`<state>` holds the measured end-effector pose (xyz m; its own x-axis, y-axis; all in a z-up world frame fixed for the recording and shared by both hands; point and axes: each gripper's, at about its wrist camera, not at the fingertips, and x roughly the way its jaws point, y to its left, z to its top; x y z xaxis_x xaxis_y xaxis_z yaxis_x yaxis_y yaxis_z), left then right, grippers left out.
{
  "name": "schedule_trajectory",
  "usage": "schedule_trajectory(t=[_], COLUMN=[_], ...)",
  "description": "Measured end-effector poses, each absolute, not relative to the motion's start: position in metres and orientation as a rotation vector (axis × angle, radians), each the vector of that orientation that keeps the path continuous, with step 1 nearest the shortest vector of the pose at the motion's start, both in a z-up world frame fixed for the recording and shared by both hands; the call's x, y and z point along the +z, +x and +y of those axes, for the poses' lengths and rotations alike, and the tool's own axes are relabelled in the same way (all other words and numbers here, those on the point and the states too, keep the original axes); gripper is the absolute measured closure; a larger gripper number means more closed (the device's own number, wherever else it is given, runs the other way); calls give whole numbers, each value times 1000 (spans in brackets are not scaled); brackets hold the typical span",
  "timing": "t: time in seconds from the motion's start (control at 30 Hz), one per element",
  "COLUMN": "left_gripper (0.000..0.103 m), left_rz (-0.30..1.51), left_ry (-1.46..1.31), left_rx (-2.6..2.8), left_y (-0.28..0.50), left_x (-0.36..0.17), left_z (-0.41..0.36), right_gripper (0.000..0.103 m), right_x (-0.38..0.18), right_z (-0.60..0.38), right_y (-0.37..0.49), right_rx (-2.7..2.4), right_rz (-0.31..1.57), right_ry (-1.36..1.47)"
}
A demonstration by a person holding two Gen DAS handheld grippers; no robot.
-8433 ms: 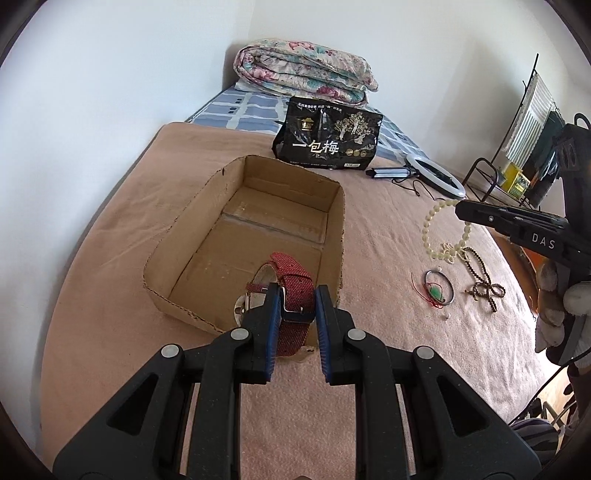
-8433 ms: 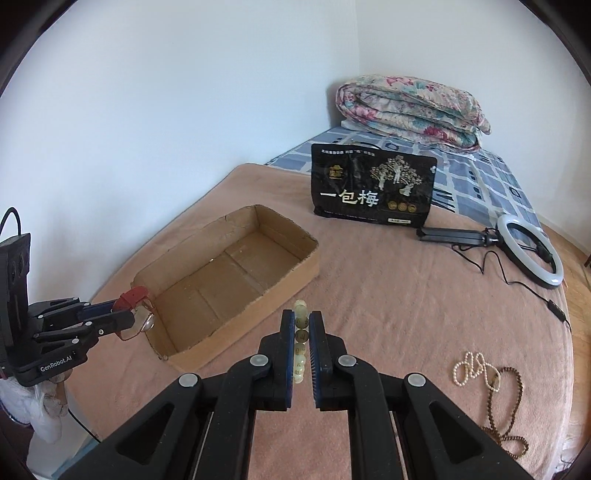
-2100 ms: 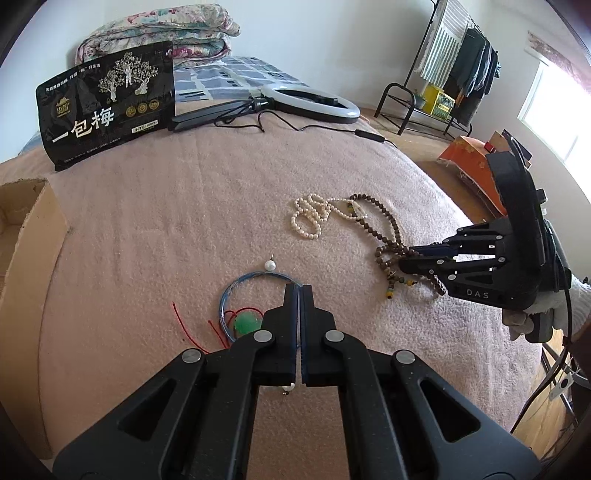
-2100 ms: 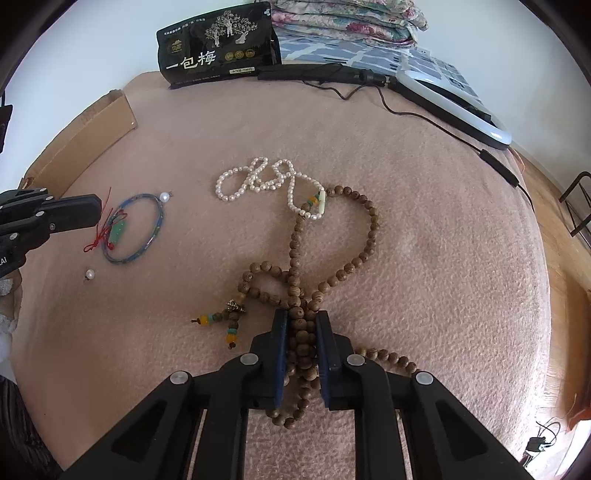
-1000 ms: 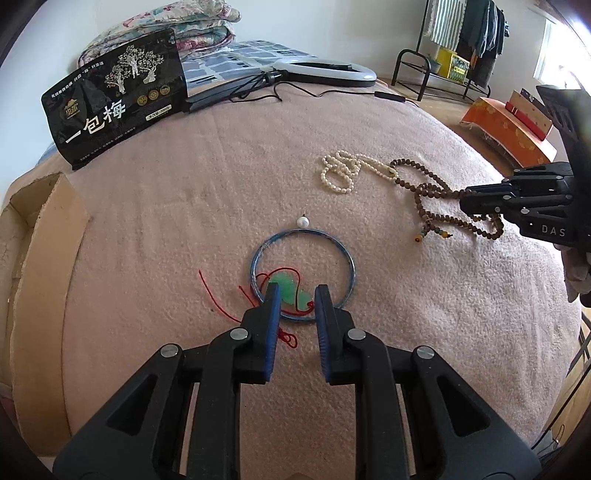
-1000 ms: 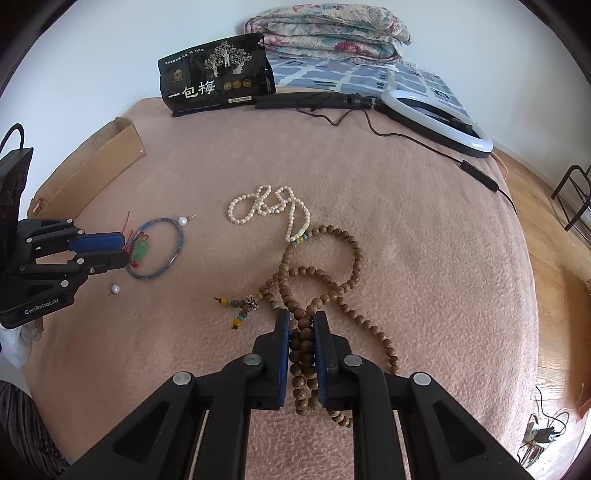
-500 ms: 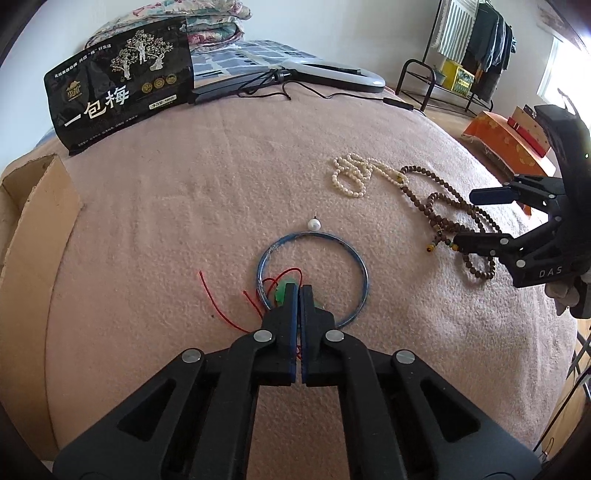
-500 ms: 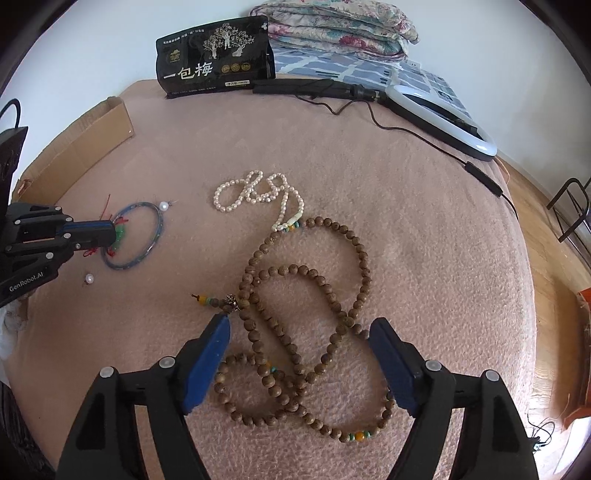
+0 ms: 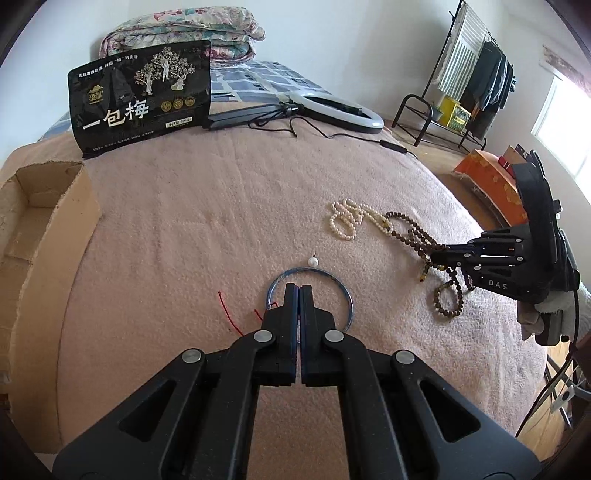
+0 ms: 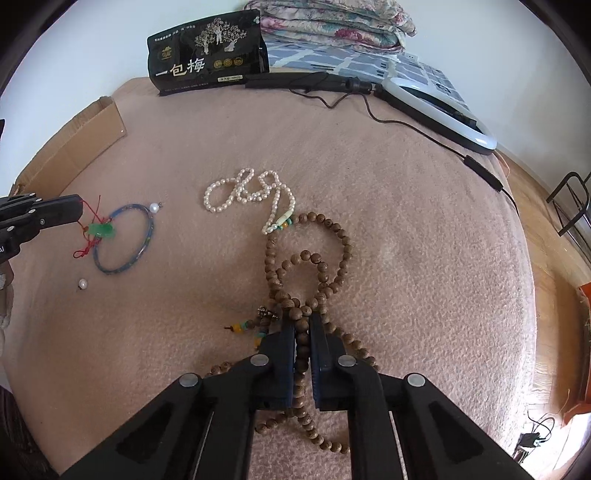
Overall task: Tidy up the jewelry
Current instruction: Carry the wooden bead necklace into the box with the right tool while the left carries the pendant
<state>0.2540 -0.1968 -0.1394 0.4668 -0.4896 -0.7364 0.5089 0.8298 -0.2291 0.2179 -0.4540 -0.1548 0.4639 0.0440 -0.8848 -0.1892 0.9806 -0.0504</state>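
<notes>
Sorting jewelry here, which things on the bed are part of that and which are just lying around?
Part of the job: wooden bead necklace, pearl necklace, blue bangle, green pendant, loose pearl, cardboard box.
Lying around: black snack bag, ring light, folded quilt.

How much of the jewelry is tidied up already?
Done: nothing I can see; the box hides most of its inside. In hand: the left gripper pinches the red cord of the green pendant, and the right gripper has just closed its jaws on the wooden beads. Left on the blanket: blue bangle, pearl necklace, two loose pearls.
</notes>
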Motion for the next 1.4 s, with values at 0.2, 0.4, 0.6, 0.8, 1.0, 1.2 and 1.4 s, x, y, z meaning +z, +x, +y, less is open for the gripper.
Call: schedule_trajectory(t=[0.2, 0.4, 0.6, 0.8, 1.0, 1.2, 1.4], left_gripper=[103, 103, 103, 103, 103, 103, 103], left_rz=[854, 814, 774, 731, 693, 664, 648], left_ry=[-6, -10, -17, -33, -41, -56, -75], left_rx=[-612, -609, -610, -607, -596, -569, -528], left_y=[250, 242, 233, 225, 221, 217, 219], left_x=[-117, -99, -78, -56, -35, -22, -14], left_z=[-183, -174, -165, -153, -138, -115, -84], right_gripper=[99, 99, 99, 99, 99, 99, 99], right_x=[-127, -88, -56, -29, -6, 11, 22], right_z=[-458, -454, -445, -428, -406, -376, -337], right_y=[204, 191, 181, 171, 169, 173, 183], right_rx=[138, 129, 134, 150, 181, 223, 276], right_rz=[1009, 933, 874, 827, 787, 757, 733], right_ry=[-71, -64, -66, -78, -95, -98, -114])
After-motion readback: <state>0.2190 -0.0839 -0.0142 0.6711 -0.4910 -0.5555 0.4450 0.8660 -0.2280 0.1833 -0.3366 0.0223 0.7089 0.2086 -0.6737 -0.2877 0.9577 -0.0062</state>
